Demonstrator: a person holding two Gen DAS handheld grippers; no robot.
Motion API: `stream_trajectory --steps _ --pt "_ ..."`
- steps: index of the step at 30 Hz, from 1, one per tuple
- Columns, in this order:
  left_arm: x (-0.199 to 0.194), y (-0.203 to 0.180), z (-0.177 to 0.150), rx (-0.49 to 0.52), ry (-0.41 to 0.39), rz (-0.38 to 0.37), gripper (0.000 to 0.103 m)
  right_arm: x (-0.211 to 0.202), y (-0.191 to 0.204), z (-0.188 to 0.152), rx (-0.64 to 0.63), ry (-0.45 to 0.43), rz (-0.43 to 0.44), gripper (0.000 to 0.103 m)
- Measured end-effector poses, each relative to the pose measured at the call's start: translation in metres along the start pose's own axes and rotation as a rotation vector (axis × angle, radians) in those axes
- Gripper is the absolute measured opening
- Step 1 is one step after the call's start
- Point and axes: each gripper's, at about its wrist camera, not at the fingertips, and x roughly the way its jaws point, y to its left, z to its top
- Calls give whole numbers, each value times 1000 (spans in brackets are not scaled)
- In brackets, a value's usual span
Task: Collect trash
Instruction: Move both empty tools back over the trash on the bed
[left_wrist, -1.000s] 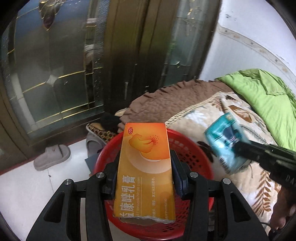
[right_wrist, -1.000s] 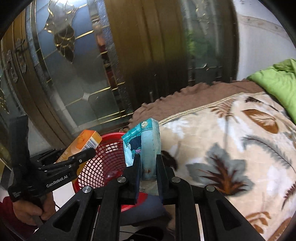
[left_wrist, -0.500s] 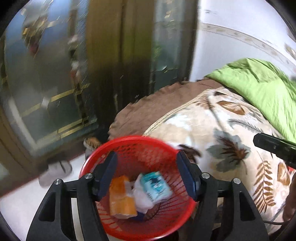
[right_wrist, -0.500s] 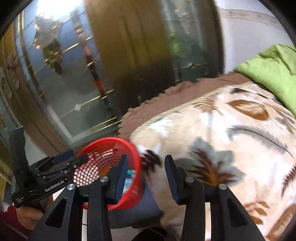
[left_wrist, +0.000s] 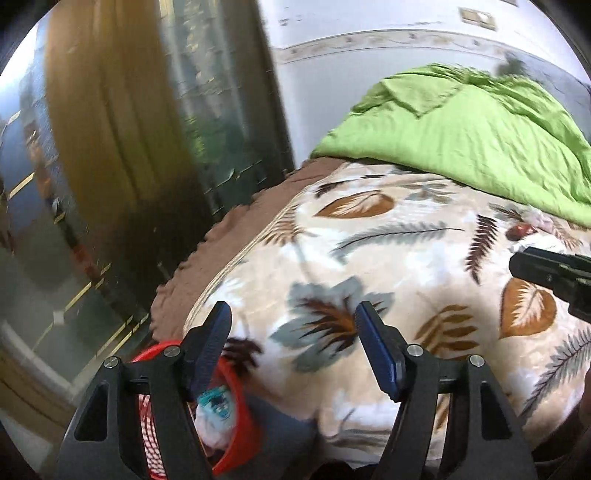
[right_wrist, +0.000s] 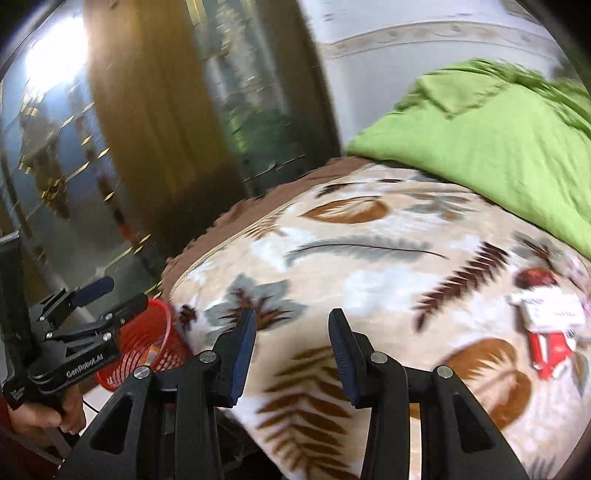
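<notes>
My left gripper (left_wrist: 293, 325) is open and empty above the near edge of the bed. The red mesh basket (left_wrist: 240, 421) sits low left beside the bed, holding a teal-and-white packet (left_wrist: 218, 404); it also shows in the right wrist view (right_wrist: 147, 350) with an orange box inside. My right gripper (right_wrist: 291, 328) is open and empty over the leaf-patterned blanket (right_wrist: 369, 266). A red-and-white carton (right_wrist: 550, 328) and a dark red round item (right_wrist: 535, 277) lie on the blanket at the right. The left gripper (right_wrist: 110, 295) shows at the left of the right wrist view.
A green quilt (left_wrist: 461, 136) is heaped at the back of the bed. A brown underlay (left_wrist: 229, 240) edges the blanket. Glass-panelled wooden doors (right_wrist: 147, 129) stand to the left. A white wall (left_wrist: 351, 74) is behind the bed.
Both grippers opened and dropped the orange box and the teal packet into the red basket. Both then swung right and up toward the bed.
</notes>
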Motion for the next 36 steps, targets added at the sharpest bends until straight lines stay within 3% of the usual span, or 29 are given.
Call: stream_trajectory --steps 11,28,33,36 --pt "-23 -68 16 144 -67 -14 69 -39 -64 -4 139 -79 -70 44" --pt "-29 -79 15 179 -62 -17 69 -51 -75 -7 162 -99 -89 44" --pt "-26 -80 16 186 -54 -23 69 -51 -99 -6 187 -97 -193 44" --pt "-24 -83 16 194 -52 -28 69 -49 -131 -7 209 -81 -359 44"
